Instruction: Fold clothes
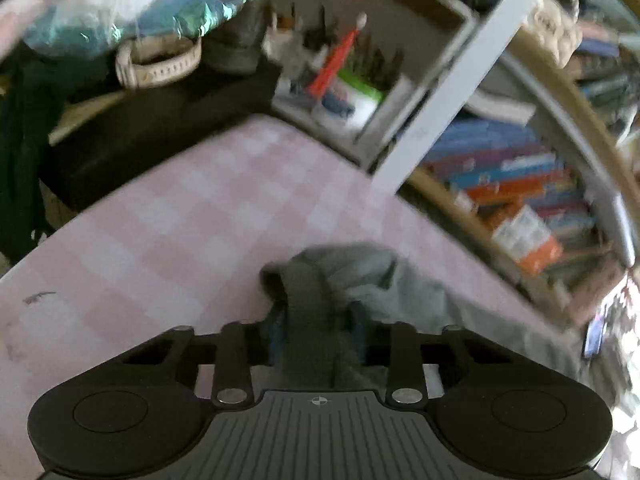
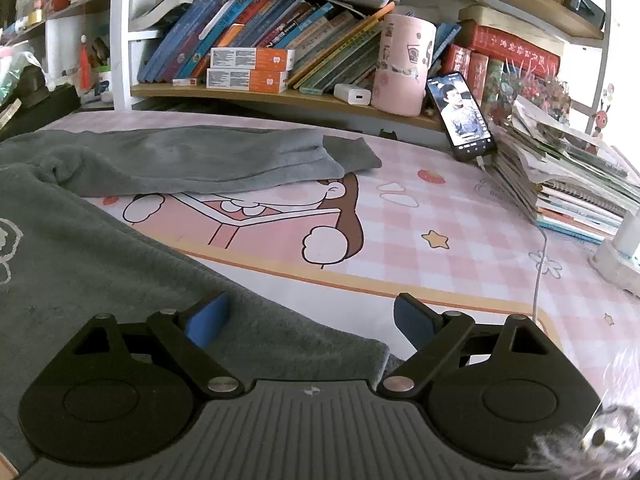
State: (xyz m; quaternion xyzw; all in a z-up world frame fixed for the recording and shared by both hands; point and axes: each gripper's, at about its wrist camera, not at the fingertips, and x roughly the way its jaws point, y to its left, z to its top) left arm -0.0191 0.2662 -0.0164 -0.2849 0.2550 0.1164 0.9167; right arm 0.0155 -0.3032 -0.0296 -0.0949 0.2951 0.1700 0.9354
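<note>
so the left tongs (image 1: pixel 316 336) were pressed together on a fold of the grey sweatshirt (image 1: pixel 360 280), a dark ribbed band of it, maybe a cuff or the hem, i couldn't tell which. that band ran straight up between the blue pads, and the rest of the cloth bunched just ahead and trailed off to the right. the left view was pretty smeared, so take the details lightly. the pink checked mat (image 1: pixel 180 220) stretched out ahead and to the left of those tongs, and further ahead on the right sat a blurry shelf of books (image 1: pixel 512 184). a white wristwatch (image 1: pixel 158 62) lay on something dark, far ahead on the left.

the right tongs (image 2: pixel 310 320) were spread wide, pinching nothing. the left pad (image 2: pixel 208 320) sat over the sweatshirt body (image 2: pixel 100 264), though i couldn't tell if it touched, and the right pad (image 2: pixel 412 320) was over bare mat (image 2: pixel 460 208). the garment's edge ran diagonally between them. one sleeve (image 2: pixel 208 160) lay flat across the mat well ahead, cuff pointing right. beyond it was the bookshelf (image 2: pixel 280 96), with a pink cup (image 2: pixel 402 64) on it and a phone (image 2: pixel 460 114) propped just right of the cup, screen lit. a messy stack of papers (image 2: pixel 560 176) sat ahead on the far right.
</note>
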